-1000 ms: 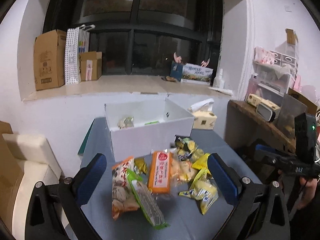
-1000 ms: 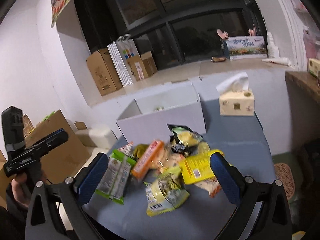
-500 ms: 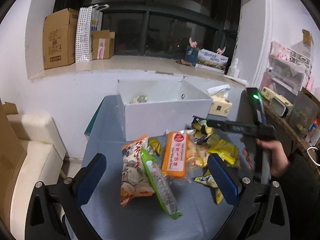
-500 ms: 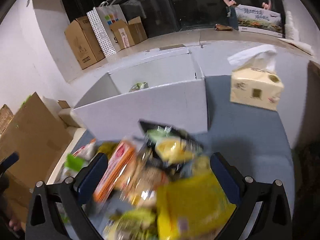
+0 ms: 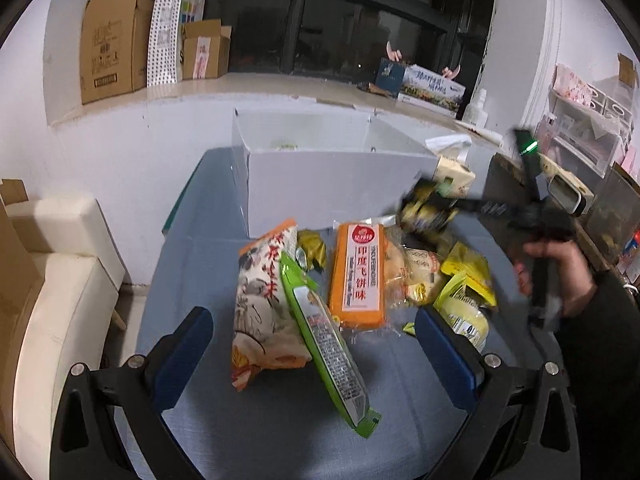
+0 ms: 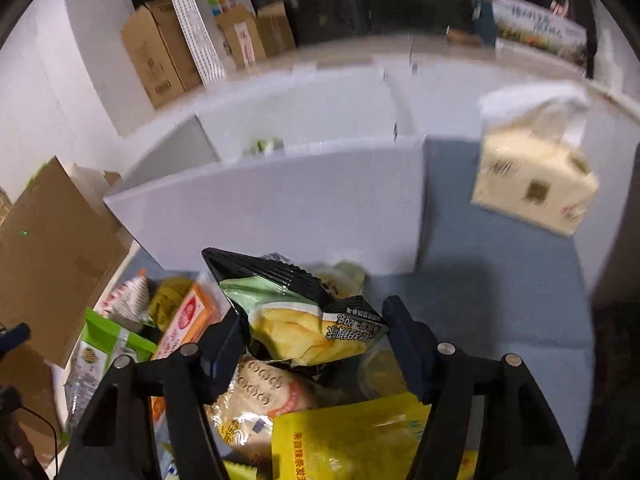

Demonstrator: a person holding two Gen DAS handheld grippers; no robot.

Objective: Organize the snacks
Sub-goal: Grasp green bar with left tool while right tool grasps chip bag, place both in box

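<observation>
A pile of snack packets lies on the blue table [image 5: 280, 432] in front of an open white box [image 5: 332, 184]: an orange packet [image 5: 360, 272], a long green packet [image 5: 328, 344], an orange-and-white bag [image 5: 260, 300] and yellow packets [image 5: 468, 272]. My right gripper [image 6: 312, 320] is closing on a black chip bag [image 6: 296, 300]; both pads touch its sides. From the left wrist view, that gripper [image 5: 432, 200] and the bag [image 5: 424, 216] sit at the pile's far right. My left gripper [image 5: 310, 328] hangs open above the near packets, holding nothing.
A tissue box [image 6: 532, 184] stands right of the white box [image 6: 280, 200], which holds one small snack [image 6: 266, 146]. Left of the table are a cream seat [image 5: 52, 264] and a cardboard sheet [image 6: 52, 248]. A hand [image 5: 556, 268] grips the right tool. Boxes line the windowsill.
The right gripper swept in over the pile, dropped to the black chip bag and narrowed its jaws around it. The left gripper sank closer to the near packets and stayed open.
</observation>
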